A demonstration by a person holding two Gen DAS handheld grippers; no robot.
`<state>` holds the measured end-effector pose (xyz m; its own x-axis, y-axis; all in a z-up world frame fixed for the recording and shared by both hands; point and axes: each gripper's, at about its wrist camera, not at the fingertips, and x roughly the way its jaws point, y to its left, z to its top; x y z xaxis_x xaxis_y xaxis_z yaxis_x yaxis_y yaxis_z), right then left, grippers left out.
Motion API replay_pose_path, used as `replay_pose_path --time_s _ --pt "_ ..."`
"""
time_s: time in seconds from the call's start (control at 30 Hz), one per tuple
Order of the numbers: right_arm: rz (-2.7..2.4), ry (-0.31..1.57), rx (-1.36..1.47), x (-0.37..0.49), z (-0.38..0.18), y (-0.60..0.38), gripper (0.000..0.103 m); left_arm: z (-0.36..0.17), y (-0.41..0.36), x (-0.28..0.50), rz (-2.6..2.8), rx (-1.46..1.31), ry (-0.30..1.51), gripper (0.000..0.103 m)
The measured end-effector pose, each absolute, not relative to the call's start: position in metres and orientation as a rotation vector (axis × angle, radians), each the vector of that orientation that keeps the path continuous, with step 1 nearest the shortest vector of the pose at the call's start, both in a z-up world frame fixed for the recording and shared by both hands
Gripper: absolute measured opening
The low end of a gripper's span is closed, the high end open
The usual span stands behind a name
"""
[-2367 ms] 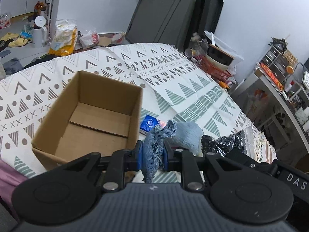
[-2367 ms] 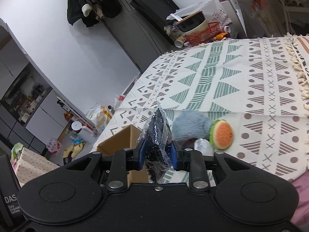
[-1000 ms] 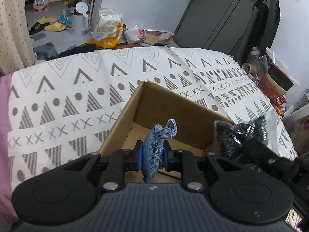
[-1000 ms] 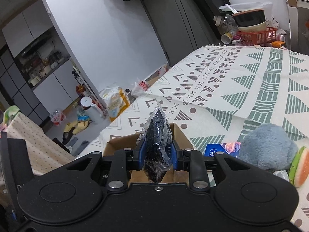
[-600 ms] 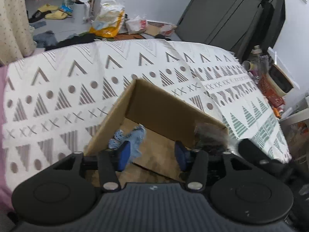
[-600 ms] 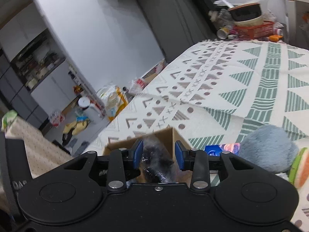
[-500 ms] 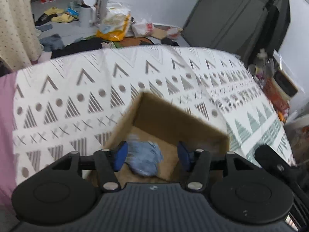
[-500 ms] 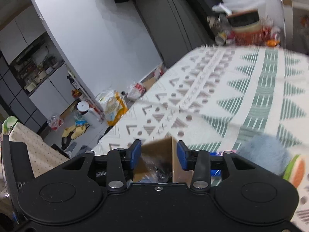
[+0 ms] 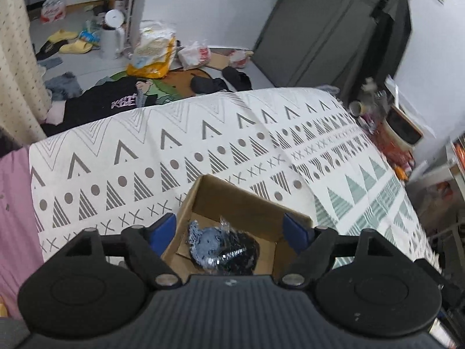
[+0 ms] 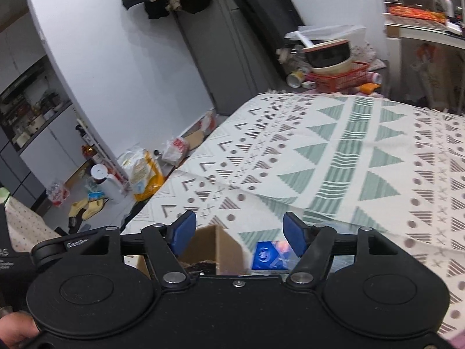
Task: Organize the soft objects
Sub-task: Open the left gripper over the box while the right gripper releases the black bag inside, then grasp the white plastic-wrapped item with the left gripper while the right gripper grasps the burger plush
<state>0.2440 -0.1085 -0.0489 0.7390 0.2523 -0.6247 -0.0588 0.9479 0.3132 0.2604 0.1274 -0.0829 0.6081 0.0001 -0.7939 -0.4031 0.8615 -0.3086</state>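
The left gripper (image 9: 229, 229) is held above the cardboard box (image 9: 247, 200), jaws spread wide and empty. A blue cloth (image 9: 205, 240) and a black bundle (image 9: 241, 254) are seen inside. The right gripper (image 10: 238, 231) is likewise splayed, empty, over the box's edge.

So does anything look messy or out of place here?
On the bed, not much: the blue cloth and the black bundle lie inside the cardboard box. The floor beyond is messy, with clothes, bags and slippers scattered about.
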Motion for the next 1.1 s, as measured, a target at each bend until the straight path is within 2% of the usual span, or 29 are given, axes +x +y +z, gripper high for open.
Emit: replay_pose_path --time_s 0.1,0.47,0.73,1.1 --pt "0.141 0.728 0.305 0.237 -0.045 -0.123 0.068 -0.076 0.119 0.255 0.218 -0.457 0.901 0.084" --pt "0.084 0.745 0.297 0.21 -0.036 -0.158 0.082 -0.062 0.087 0.238 0.155 -0.401 0.933 0.086" --pt "0.044 0.808 0.33 0.198 -0.053 -0.188 0.082 -0.062 0.066 0.226 0.098 -0.372 0.937 0.086" --pt "0.056 0.867 0.476 0.2 -0.095 -0.23 0.07 -0.069 0.01 0.221 0.011 -0.304 0.942 0.085"
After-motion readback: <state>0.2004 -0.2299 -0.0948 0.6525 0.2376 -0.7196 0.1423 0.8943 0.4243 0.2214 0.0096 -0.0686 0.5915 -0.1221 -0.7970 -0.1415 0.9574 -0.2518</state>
